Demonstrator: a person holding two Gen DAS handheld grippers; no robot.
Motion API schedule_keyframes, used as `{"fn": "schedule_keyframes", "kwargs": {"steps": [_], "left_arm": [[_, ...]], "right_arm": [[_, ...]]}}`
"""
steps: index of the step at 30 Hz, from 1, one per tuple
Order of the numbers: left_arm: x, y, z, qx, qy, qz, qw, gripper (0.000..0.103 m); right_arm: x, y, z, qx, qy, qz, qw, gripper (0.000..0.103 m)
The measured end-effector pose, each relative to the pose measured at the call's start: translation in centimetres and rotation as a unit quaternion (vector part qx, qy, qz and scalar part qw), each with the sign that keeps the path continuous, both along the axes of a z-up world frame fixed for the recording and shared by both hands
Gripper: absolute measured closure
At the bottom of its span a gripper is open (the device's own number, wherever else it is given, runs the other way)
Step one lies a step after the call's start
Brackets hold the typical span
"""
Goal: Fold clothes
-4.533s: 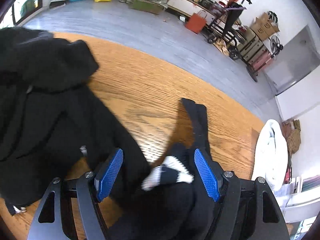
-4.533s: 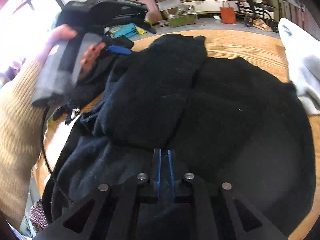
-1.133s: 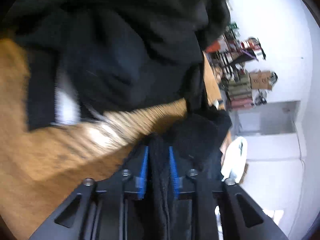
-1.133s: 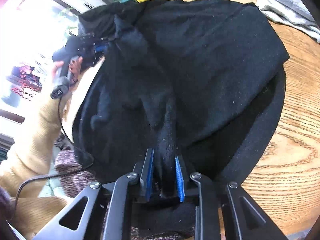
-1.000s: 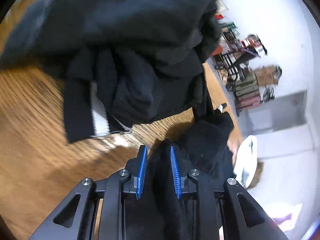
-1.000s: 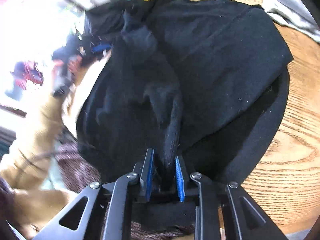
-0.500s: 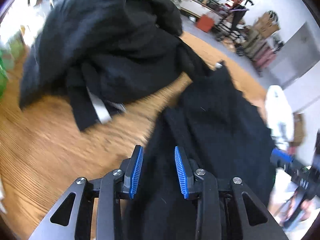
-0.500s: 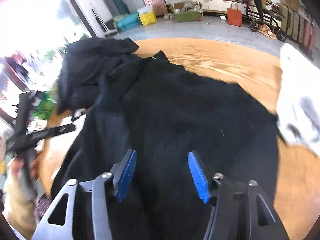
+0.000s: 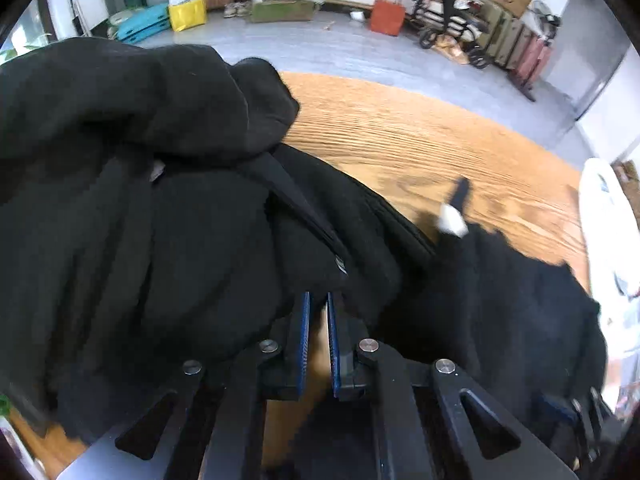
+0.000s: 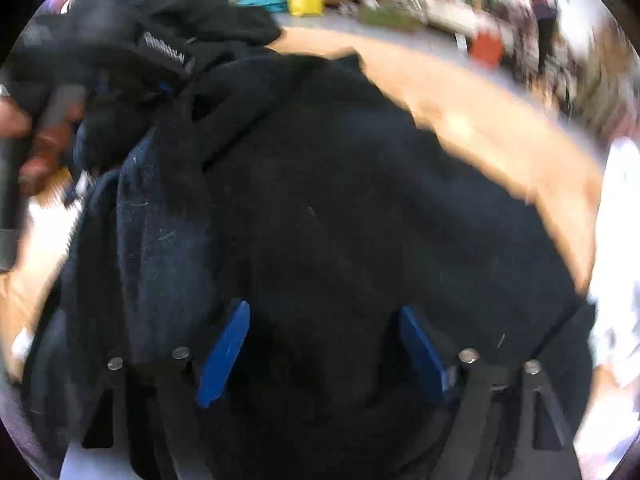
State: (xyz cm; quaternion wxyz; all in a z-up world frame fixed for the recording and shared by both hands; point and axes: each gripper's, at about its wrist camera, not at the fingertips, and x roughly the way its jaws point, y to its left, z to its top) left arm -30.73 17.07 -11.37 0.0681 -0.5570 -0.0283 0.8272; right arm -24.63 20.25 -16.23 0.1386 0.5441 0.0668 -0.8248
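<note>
Left wrist view: the left hand-held gripper (image 9: 318, 300) has its blue pads nearly together, and a fold of the black garment (image 9: 160, 240) drapes over the tips; whether cloth is pinched between them I cannot tell. The garment lies bunched in thick folds across the wooden table (image 9: 420, 140), with a small white tag (image 9: 451, 220) poking up near its far edge. A white cloth (image 9: 608, 220) sits at the table's right side.

Right wrist view, blurred: the right hand-held gripper (image 10: 324, 312) stands wide apart over the black garment (image 10: 340, 200), gripping nothing. The dark fabric spreads broad across the table (image 10: 480, 120). At far left, a hand (image 10: 36, 144) grips a handle.
</note>
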Motion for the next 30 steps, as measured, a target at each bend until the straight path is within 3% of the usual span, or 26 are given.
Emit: {"fn": "schedule_keyframes", "kwargs": {"steps": [6, 11, 16, 21, 23, 26, 29, 30], "left_arm": [[-1.9, -1.3, -0.2, -0.010, 0.017, 0.005, 0.9998, 0.094], [-4.2, -5.4, -0.2, 0.016, 0.027, 0.069, 0.9971, 0.095], [-6.5, -9.1, 0.2, -0.009, 0.047, 0.118, 0.9919, 0.095], [-7.3, -14.5, 0.2, -0.012, 0.061, 0.165, 0.9843, 0.096], [-6.6, -15.7, 0.5, 0.009, 0.069, 0.173, 0.9825, 0.096], [-4.2, -15.2, 1.7, 0.053, 0.085, 0.116, 0.9881, 0.096], [-1.0, -10.5, 4.3, 0.008, 0.118, -0.011, 0.9929, 0.096], [-0.3, -9.1, 4.9, 0.014, 0.110, -0.052, 0.9925, 0.096]], "right_arm": [[0.6, 0.3, -0.4, 0.008, 0.019, -0.017, 1.000, 0.019], [0.5, -0.2, -0.7, 0.008, 0.029, -0.030, 0.999, 0.015], [0.4, -0.5, -0.8, 0.008, 0.033, -0.035, 0.999, 0.015], [1.2, 0.9, -0.3, 0.007, 0.034, -0.035, 0.999, 0.014], [1.3, 0.9, -0.4, 0.006, 0.037, -0.036, 0.999, 0.012], [1.4, 0.9, -0.6, 0.006, 0.040, -0.038, 0.998, 0.008], [1.3, 1.0, -0.6, 0.004, 0.041, -0.040, 0.998, 0.005], [1.2, 1.0, -0.6, 0.004, 0.041, -0.041, 0.998, 0.005]]}}
